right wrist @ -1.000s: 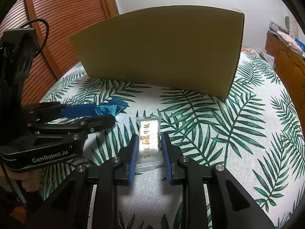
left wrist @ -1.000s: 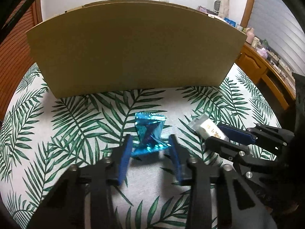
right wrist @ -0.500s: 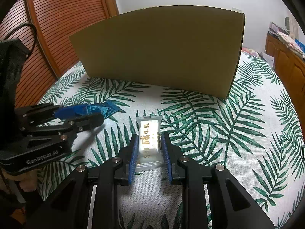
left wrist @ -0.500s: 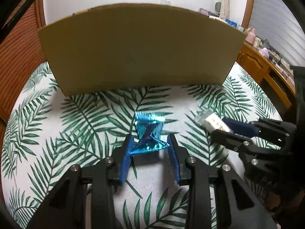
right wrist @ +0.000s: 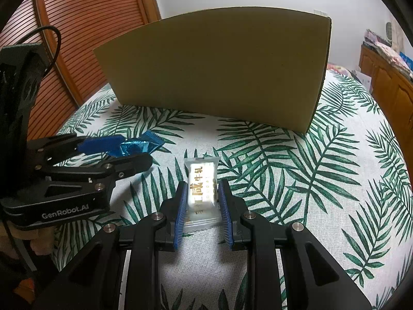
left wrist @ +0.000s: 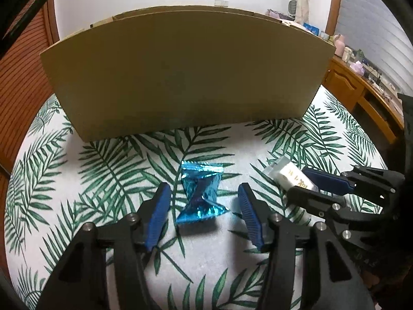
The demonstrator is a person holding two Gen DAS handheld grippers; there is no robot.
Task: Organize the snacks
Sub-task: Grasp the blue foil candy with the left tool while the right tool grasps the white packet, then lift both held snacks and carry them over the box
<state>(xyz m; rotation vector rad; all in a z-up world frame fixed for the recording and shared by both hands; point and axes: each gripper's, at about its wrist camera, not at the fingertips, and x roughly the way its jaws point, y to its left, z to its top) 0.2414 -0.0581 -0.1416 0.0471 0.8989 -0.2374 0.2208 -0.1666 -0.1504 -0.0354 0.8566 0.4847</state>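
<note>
A shiny blue snack packet (left wrist: 201, 193) lies on the leaf-print tablecloth between the fingers of my left gripper (left wrist: 204, 201), which is open and not touching it. It also shows in the right wrist view (right wrist: 140, 145). My right gripper (right wrist: 202, 195) is shut on a white snack packet (right wrist: 201, 188) with gold lettering, resting on the cloth. That packet (left wrist: 289, 174) and the right gripper (left wrist: 307, 183) also show at the right of the left wrist view. A tall cardboard box (left wrist: 185, 75) stands behind both.
The round table wears a white cloth with green palm leaves (right wrist: 296, 160). The cardboard box (right wrist: 222, 64) blocks the far half. A wooden slatted door (right wrist: 85, 25) is at the left, and a wooden dresser (left wrist: 361, 90) with clutter is at the right.
My left gripper's fingers have spread wider around the blue packet, which now lies loose between them. The right gripper stays shut on the white packet, barely moved.
</note>
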